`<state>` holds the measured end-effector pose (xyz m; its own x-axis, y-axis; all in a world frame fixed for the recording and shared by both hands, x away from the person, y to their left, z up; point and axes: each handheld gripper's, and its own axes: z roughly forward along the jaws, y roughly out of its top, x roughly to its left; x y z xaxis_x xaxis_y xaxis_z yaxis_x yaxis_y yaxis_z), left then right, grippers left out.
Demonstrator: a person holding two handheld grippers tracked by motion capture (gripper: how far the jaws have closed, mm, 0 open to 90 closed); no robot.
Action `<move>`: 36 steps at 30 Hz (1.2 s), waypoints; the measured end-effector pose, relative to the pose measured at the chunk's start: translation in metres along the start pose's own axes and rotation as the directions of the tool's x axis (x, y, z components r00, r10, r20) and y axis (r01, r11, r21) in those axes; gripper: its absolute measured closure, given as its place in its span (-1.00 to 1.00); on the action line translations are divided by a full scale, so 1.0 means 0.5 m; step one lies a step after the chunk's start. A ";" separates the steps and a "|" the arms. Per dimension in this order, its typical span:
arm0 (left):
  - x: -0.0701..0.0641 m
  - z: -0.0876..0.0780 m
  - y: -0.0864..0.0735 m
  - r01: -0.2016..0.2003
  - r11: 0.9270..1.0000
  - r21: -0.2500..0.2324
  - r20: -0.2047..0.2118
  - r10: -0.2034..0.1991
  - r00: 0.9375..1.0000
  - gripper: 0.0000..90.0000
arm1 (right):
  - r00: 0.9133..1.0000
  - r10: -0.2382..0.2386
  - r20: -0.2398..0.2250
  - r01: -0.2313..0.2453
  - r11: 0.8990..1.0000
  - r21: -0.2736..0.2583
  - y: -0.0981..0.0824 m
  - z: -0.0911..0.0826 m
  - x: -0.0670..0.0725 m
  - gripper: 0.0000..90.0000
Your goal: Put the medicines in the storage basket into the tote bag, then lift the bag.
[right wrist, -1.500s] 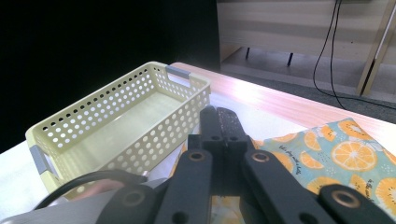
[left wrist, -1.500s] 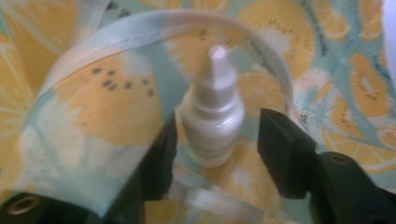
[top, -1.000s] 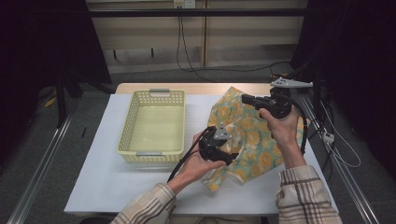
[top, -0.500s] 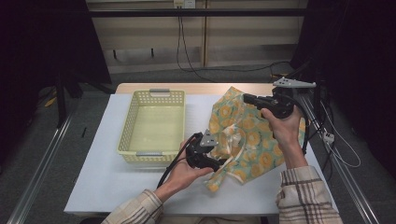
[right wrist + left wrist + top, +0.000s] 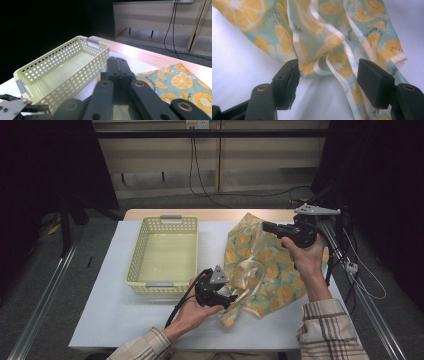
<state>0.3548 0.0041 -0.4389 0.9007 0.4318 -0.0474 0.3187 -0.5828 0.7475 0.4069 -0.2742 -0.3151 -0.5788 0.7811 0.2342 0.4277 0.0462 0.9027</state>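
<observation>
A cloth (image 5: 270, 265) printed with orange slices lies bunched on the right half of the white table (image 5: 115, 310). Its far part is tented up to my right gripper (image 5: 265, 226), which is shut on it; in the right gripper view the closed jaws (image 5: 120, 61) have the cloth (image 5: 180, 85) hanging beneath them. My left gripper (image 5: 231, 296) sits low at the cloth's near left edge. In the left gripper view its jaws (image 5: 328, 75) have just been closing, with a pale-hemmed fold of the cloth (image 5: 319, 32) between the pads but not pressed.
A pale yellow perforated basket (image 5: 137, 255) stands left of the cloth and holds nothing; the right gripper view shows its wall (image 5: 75, 75). Bare white table lies in front of the basket. Cables and a rail run along the table's right side.
My left hand has moved toward the near left edge of the cloth and sunk a little, and its jaws have narrowed. The right hand and the raised cloth have stayed put.
</observation>
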 end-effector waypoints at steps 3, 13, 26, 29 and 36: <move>0.007 0.006 -0.006 0.023 1.000 0.002 -0.007 -0.023 1.000 -0.23 | 1.000 0.003 0.000 -0.003 1.000 0.011 -0.004 0.005 -0.002 1.00; 0.026 0.033 -0.007 0.061 0.998 0.033 -0.004 -0.061 0.998 -0.13 | 1.000 -0.006 -0.004 0.006 1.000 0.026 -0.010 0.011 0.003 1.00; 0.031 0.059 -0.005 0.067 0.996 0.059 -0.021 -0.066 0.998 0.42 | 1.000 0.000 0.008 0.000 0.999 0.049 -0.021 0.015 0.002 1.00; 0.030 0.060 -0.002 0.074 0.995 0.070 -0.004 -0.074 0.997 0.63 | 1.000 -0.001 0.017 0.000 0.999 0.050 -0.023 0.014 -0.001 1.00; 0.032 0.056 0.001 0.120 0.990 0.072 0.031 -0.123 0.992 1.00 | 1.000 0.006 0.018 -0.007 0.999 0.048 -0.028 0.009 -0.007 1.00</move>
<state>0.3776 -0.0086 -0.4576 0.8635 0.4786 -0.1589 0.4451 -0.5751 0.6865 0.4060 -0.2751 -0.3301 -0.5638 0.7923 0.2333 0.4647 0.0709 0.8826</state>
